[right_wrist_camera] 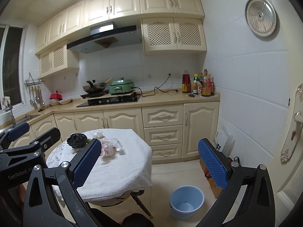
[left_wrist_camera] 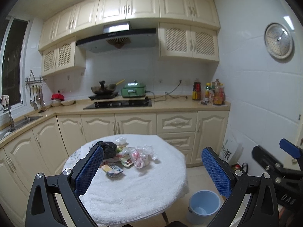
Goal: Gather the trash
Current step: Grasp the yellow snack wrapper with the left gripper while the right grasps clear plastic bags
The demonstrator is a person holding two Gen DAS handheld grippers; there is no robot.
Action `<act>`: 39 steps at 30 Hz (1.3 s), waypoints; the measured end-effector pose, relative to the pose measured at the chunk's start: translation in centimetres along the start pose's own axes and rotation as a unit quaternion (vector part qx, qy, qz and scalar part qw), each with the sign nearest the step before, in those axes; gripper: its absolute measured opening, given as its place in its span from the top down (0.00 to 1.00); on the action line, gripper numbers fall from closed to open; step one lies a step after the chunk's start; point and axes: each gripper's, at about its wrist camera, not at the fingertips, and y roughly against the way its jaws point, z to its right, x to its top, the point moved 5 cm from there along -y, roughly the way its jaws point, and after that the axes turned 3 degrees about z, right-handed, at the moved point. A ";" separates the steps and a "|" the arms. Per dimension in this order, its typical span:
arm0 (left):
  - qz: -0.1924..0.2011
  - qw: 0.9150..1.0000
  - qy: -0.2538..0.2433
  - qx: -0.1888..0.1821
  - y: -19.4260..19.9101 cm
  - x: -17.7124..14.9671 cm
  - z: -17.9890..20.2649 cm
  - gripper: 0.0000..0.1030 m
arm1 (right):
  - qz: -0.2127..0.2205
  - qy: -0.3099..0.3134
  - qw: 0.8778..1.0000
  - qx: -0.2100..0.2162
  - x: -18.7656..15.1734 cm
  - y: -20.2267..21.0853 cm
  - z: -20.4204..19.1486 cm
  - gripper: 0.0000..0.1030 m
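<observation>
While trash (left_wrist_camera: 123,157) waits, left gripper (left_wrist_camera: 153,170) and right gripper (right_wrist_camera: 149,162) gape wide — empty.

Inventory, counted from both wrist views:

- Desk (left_wrist_camera: 136,189): 1, round, covered with 1 white towel.
- Black bag (left_wrist_camera: 108,148): 1.
- Clear plastic bags (left_wrist_camera: 141,156): at least 2; exact count cannot be told.
- Flat wrappers (left_wrist_camera: 112,169): about 2, overlapping.
- White wad (left_wrist_camera: 120,140): 1.
- Bucket (left_wrist_camera: 204,206): 1, blue, on the floor.
- Tongs: 2 sets, left (left_wrist_camera: 153,172) and right (right_wrist_camera: 149,165), each with 2 blue pads.
- Wok (left_wrist_camera: 103,89): 1.
- Green cooker (left_wrist_camera: 133,91): 1.
</observation>
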 end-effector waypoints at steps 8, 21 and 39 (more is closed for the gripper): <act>-0.086 0.995 -0.010 0.055 -10.1 -2.6 -7.2 0.01 | -0.102 -0.005 0.994 0.041 -4.3 -10.5 -1.3 0.00; -0.247 0.961 0.083 0.090 -24.8 -6.2 -16.4 0.01 | -0.230 0.055 0.964 0.123 -12.2 -28.1 -12.3 0.00; -0.301 0.945 0.112 0.067 -39.1 -9.1 -16.3 0.07 | -0.268 0.024 0.955 0.123 -13.4 -34.8 -13.1 0.00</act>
